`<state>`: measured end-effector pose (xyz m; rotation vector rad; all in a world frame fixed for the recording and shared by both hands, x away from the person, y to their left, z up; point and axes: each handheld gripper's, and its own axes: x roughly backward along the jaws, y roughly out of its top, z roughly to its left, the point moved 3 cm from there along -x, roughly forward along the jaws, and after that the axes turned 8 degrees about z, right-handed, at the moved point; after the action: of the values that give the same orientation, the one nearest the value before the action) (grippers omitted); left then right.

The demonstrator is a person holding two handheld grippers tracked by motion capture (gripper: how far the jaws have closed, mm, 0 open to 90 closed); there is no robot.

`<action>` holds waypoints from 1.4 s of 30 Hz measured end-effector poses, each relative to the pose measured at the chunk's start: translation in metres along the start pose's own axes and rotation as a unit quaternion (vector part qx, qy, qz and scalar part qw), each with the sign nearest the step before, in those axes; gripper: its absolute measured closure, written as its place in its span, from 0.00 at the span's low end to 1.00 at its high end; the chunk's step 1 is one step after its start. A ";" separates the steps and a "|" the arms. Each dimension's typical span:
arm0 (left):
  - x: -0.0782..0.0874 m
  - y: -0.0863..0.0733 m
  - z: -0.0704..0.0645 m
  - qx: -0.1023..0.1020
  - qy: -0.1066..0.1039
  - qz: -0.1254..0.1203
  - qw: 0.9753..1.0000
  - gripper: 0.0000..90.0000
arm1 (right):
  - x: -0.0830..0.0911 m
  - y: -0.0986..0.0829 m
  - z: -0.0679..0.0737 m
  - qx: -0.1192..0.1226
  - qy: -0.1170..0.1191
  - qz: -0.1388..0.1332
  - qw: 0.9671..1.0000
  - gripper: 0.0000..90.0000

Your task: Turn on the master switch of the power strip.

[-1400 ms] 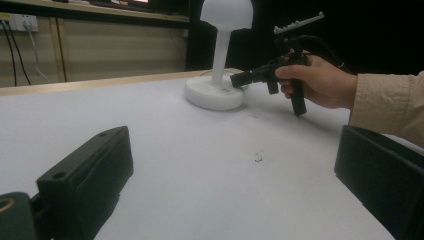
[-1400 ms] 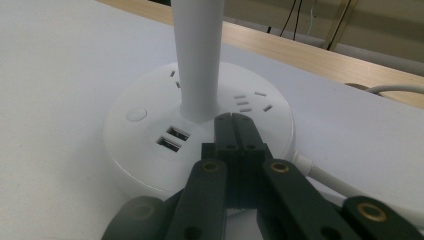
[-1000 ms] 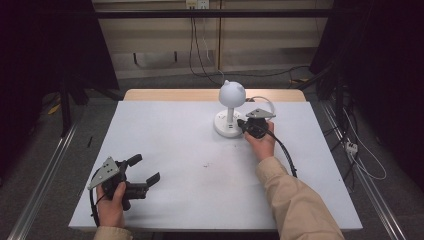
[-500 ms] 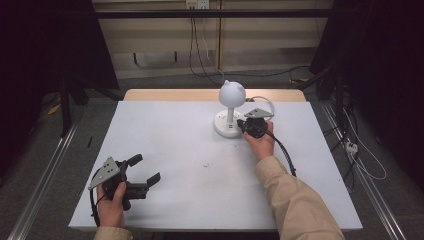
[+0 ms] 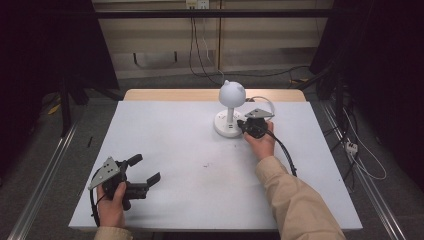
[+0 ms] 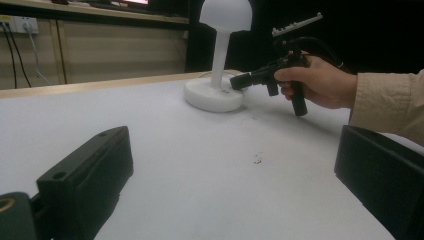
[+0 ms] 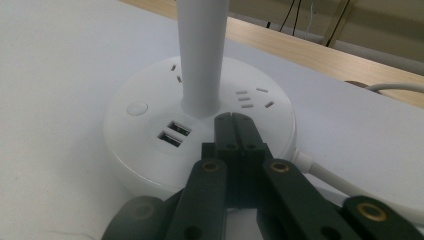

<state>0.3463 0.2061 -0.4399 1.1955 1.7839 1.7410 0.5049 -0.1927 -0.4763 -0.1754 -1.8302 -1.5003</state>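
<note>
A white table lamp (image 5: 231, 93) with a dome head stands on a round base (image 5: 223, 127) at the back middle of the table. The base (image 7: 150, 145) carries a round button (image 7: 137, 108), two USB ports (image 7: 174, 133) and socket slots around the stem (image 7: 202, 50). My right gripper (image 7: 235, 121) is shut with nothing between its jaws. Its tips lie over the base top, just right of the USB ports and close to the foot of the stem; the high view has it (image 5: 241, 125) at the base's right side. My left gripper (image 5: 146, 169) is open at the table's near left.
A white cable (image 7: 320, 170) leaves the lamp base to the right and loops behind it (image 5: 262, 102). The left gripper view looks across the bare white table (image 6: 200, 165) towards the lamp base (image 6: 214, 96) and the right gripper (image 6: 236, 81). A wooden strip (image 5: 165, 94) edges the table's far side.
</note>
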 end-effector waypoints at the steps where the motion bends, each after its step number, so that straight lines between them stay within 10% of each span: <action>1: 0.000 0.000 0.000 -0.001 0.000 0.001 1.000 0.02 | 0.000 0.000 0.000 0.001 -0.001 0.001 1.000 1.00; 16: 0.002 0.000 0.004 0.005 0.003 -0.005 1.000 0.02 | 0.007 0.005 -0.001 -0.030 0.013 -0.014 0.999 1.00; 32: 0.002 0.000 0.004 0.005 0.001 -0.005 1.000 0.02 | 0.017 0.009 0.001 -0.052 0.021 -0.014 0.998 0.67; 42: 0.001 0.000 0.003 0.007 -0.002 -0.006 1.000 0.02 | 0.020 0.008 -0.003 -0.057 0.017 -0.012 0.998 0.63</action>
<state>0.3482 0.2084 -0.4397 1.1910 1.7989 1.7210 0.4965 -0.1994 -0.4576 -0.1807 -1.7265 -1.6159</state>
